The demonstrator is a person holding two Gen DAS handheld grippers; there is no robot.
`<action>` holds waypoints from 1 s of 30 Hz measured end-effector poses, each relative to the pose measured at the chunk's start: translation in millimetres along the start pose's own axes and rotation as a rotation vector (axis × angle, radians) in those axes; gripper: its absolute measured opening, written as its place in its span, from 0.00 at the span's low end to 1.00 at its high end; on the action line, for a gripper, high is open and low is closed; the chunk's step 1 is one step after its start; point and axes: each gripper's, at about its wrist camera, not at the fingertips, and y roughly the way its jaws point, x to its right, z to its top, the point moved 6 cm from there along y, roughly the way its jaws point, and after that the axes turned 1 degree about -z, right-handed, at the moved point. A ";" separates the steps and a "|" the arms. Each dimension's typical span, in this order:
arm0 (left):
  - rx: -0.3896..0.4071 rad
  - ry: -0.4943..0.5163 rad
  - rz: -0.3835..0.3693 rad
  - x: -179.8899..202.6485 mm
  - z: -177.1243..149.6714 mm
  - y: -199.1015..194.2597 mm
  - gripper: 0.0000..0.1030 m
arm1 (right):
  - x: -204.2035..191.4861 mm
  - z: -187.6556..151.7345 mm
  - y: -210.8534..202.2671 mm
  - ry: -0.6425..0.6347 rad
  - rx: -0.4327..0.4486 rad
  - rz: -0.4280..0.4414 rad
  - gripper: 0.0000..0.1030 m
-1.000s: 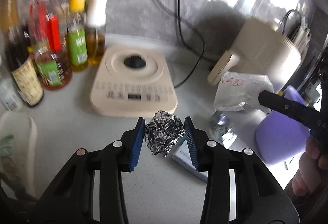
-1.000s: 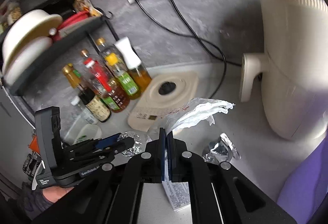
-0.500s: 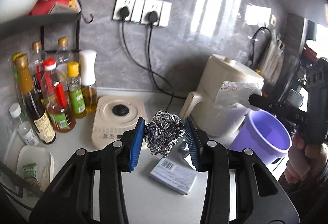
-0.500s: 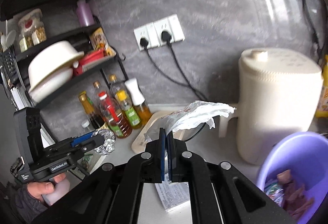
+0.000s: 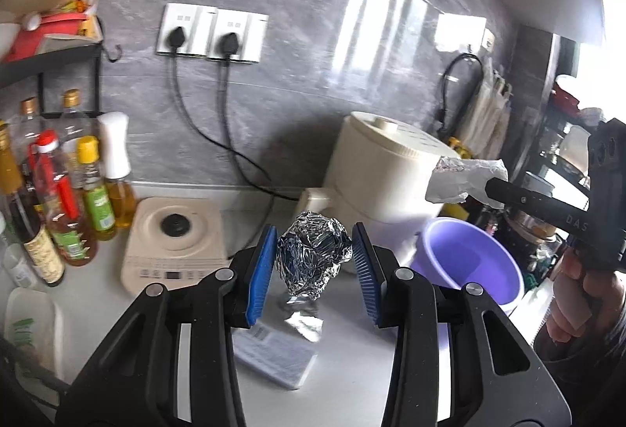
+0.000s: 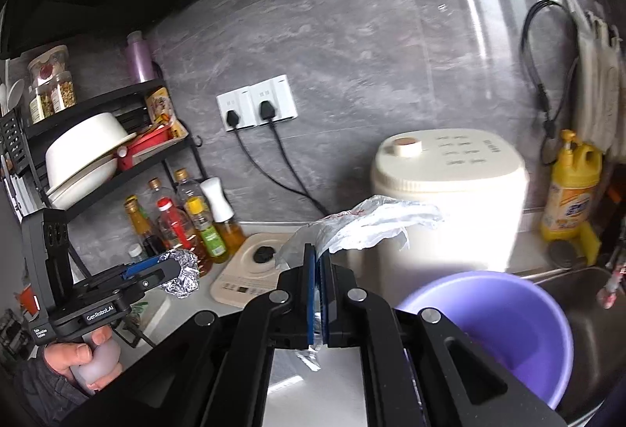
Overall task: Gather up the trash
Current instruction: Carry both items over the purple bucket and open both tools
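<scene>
Grey stone-look wall (image 5: 313,16) behind a white desk (image 5: 344,356); twin socket (image 5: 213,32) with two black plugs, cords running down toward the appliances.

Surroundings: bottles (image 5: 66,208) grouped at the left under a black shelf (image 6: 105,173) that carries stacked bowls. Cream cooktop (image 5: 172,243) sits beside the bottles. Cream cooker (image 6: 450,192) stands right of the cooktop, near the wall. Yellow soap bottle (image 6: 573,188) sits further right, by the steel sink (image 6: 587,313). On the desk below the left tongs: a flat packet (image 5: 274,356) and a foil scrap (image 5: 303,321).

Containers: purple basin (image 6: 489,333) sits in front of the cooker, next to the sink. Contents cannot be made out; interior blurred in both views.

Left tongs (image 5: 313,262): part-way open, blue pads clamped on a crumpled foil ball (image 5: 313,255), which is held in the air above the desk, left of the basin.

Right tongs (image 6: 317,298): pressed nearly flat together, pinching a thin white plastic bag (image 6: 371,227). Bag billows up and forward from the tips, in front of the cooker, above and just left of the basin in the right wrist view.

A hand grips each handle.
</scene>
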 end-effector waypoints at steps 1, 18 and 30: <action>-0.002 0.003 -0.012 8.1 -1.1 3.6 0.39 | 6.5 -0.6 -4.6 0.001 0.002 -0.010 0.03; -0.034 0.008 -0.163 89.8 -22.6 45.5 0.39 | 90.6 -42.3 -41.3 0.075 -0.084 -0.130 0.06; -0.079 0.027 -0.156 98.7 -21.6 50.4 0.39 | 125.0 -53.6 -46.0 0.166 -0.068 -0.217 0.68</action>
